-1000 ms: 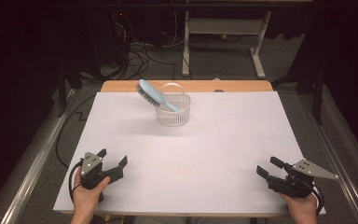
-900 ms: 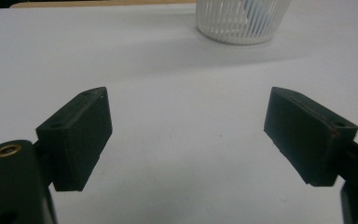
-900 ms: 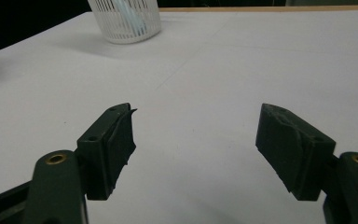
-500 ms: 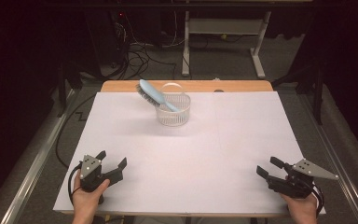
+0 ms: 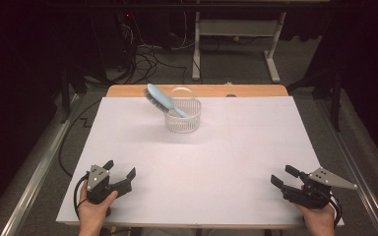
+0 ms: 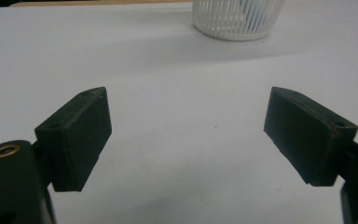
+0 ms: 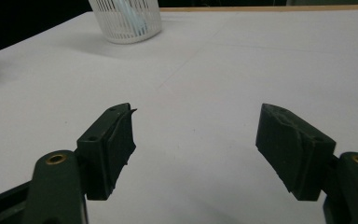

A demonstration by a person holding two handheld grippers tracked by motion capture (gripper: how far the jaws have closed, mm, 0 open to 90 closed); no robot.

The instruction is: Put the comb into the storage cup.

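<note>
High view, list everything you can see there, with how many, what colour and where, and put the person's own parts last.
basket: one, white, slatted, far middle of the table
brush: one, light blue, leaning out of the basket toward the far left
sheet: one, white, covering most of the table
table: one, wooden, its bare edge showing along the far side
stand: one, white, on the floor beyond the table
cables: several, dark, on the floor beyond the table
left tool: one, black, near left corner, jaws open, nothing between them
right tool: one, black, near right corner, jaws open, nothing between them
hands: two, at the near edge, one on each tool
</note>
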